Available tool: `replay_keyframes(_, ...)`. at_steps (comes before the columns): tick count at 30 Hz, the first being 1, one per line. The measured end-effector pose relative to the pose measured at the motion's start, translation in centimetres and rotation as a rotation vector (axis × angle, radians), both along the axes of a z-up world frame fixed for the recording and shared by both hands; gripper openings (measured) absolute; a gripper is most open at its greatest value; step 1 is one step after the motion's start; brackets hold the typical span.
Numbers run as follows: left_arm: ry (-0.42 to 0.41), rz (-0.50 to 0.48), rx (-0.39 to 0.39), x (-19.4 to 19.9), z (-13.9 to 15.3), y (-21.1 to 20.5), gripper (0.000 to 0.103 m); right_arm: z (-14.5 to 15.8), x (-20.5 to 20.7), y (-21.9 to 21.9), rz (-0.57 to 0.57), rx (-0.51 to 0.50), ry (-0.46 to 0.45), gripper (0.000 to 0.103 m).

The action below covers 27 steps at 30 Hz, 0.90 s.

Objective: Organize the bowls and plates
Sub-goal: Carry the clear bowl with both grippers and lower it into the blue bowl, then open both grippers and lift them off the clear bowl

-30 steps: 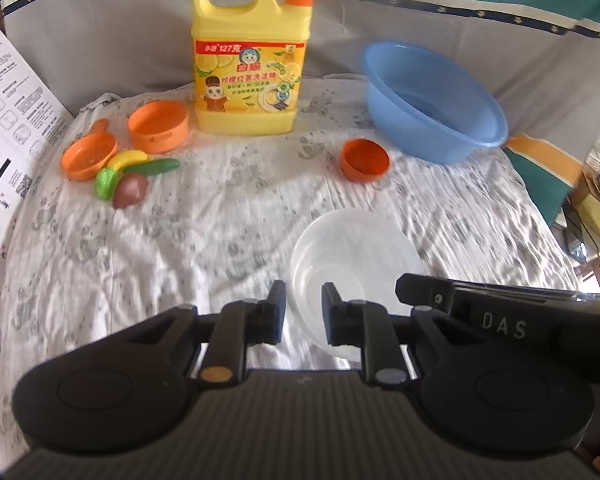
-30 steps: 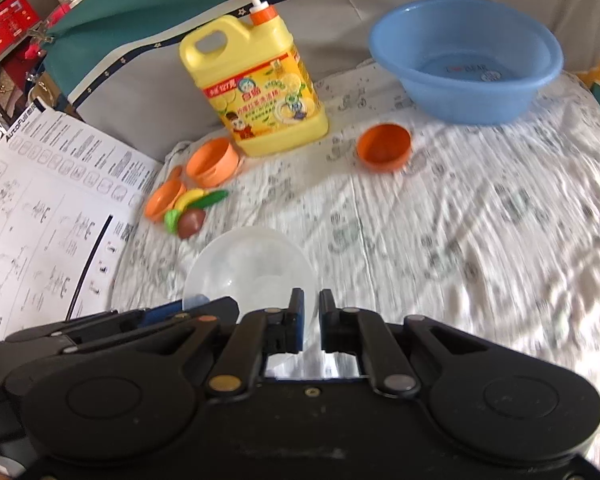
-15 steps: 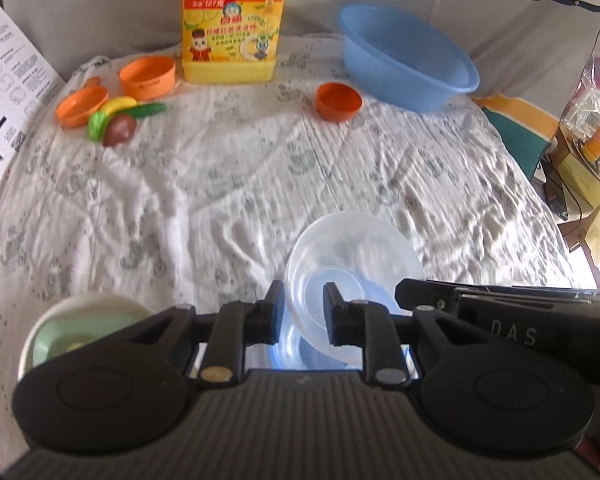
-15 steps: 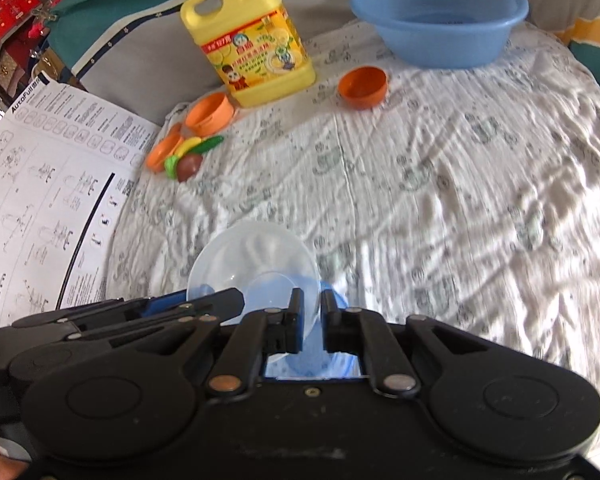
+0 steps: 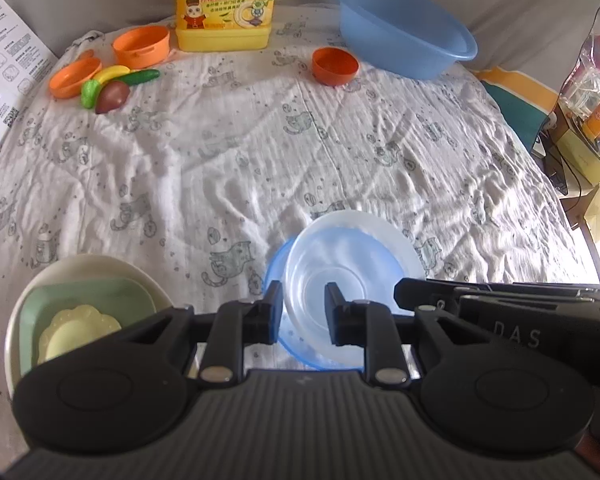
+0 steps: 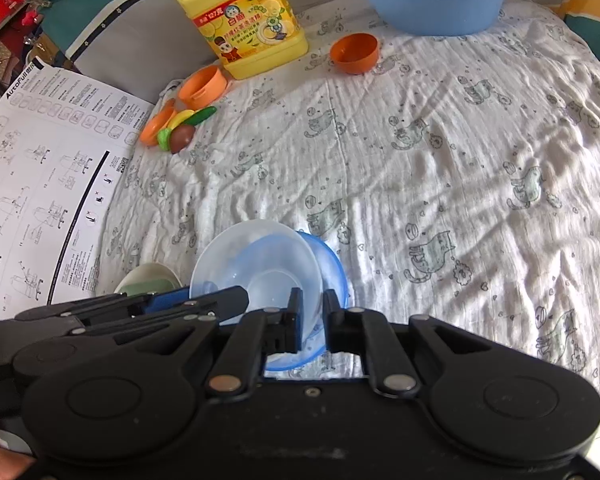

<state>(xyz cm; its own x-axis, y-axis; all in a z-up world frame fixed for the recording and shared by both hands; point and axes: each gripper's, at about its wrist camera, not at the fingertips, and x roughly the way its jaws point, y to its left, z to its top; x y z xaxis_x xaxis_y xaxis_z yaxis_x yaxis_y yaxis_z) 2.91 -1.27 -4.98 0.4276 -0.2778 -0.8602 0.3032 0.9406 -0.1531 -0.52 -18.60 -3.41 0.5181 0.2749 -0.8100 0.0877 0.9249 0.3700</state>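
Over wrinkled cat-print white cloth [image 6: 440, 168], right gripper [image 6: 310, 318] clamped on clear plastic bowl [image 6: 260, 264] above blue-rimmed bowl [image 6: 332, 264]; left gripper [image 5: 303, 312] parted around rim.

Both wrist views close above the bed, angled down and forward, sharing the clear bowl [image 5: 342, 276] [image 6: 256, 268].

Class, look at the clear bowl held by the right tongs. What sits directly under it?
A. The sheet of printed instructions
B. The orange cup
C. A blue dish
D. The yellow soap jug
C: the clear bowl, pinched at its rim by the right tongs, hangs over a blue dish whose rim peeks out beneath it on the cloth; the left-wrist view shows the same blue edge.
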Motion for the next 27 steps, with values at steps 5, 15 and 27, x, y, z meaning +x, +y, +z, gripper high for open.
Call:
replay_keyframes(5, 0.01, 0.003, -0.001, 0.2, -0.3, 0.0, 0.022, 0.0, 0.1, 0.0, -0.001, 0.007, 0.005, 0.012)
replay_keyframes(15, -0.034, 0.045, 0.003, 0.2, 0.4, 0.9, 0.064, 1.0, 0.0, -0.2, -0.02, -0.046, -0.048, 0.03)
replay_keyframes(27, -0.049, 0.176, -0.066, 0.8, 0.3, 4.6, 0.103, 0.5, 0.0, -3.2, -0.147, -0.047, -0.052, 0.103)
